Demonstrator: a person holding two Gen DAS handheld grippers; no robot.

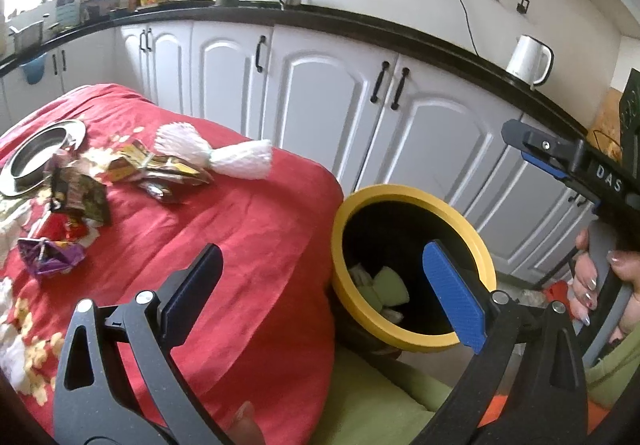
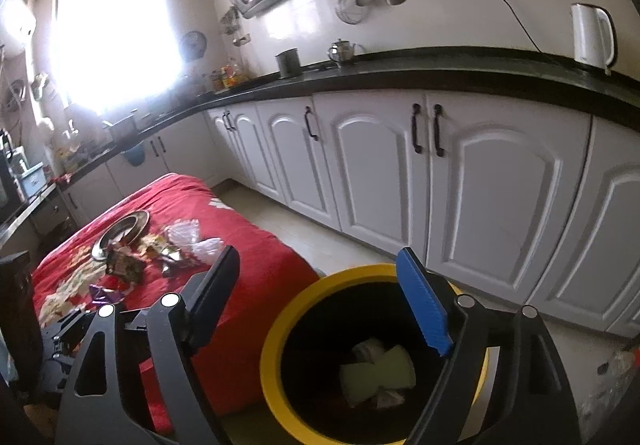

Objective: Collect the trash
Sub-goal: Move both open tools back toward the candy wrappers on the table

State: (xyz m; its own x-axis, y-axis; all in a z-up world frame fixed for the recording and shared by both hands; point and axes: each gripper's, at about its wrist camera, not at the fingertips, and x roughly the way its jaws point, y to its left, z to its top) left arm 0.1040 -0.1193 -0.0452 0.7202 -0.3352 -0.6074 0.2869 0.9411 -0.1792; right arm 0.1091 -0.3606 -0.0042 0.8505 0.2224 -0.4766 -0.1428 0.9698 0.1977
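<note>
- Both sets of jaws are spread and carry nothing: the left gripper hangs over the edge of the red-covered worktop, and the right gripper sits above the yellow-rimmed bin. Closing either one here would catch only air.
- The bin stands just beside the worktop's corner, with pale scraps already at the bottom. A low swing of either gripper could knock its rim and tip it.
- The remaining trash lies farther in: a purple wrapper, dark and gold foil wrappers, and white crumpled paper. They overlap, so a pinch may lift one and drag others off the cloth.
- The steel plate touches the wrapper heap; a careless reach could snag or shove it.
</note>
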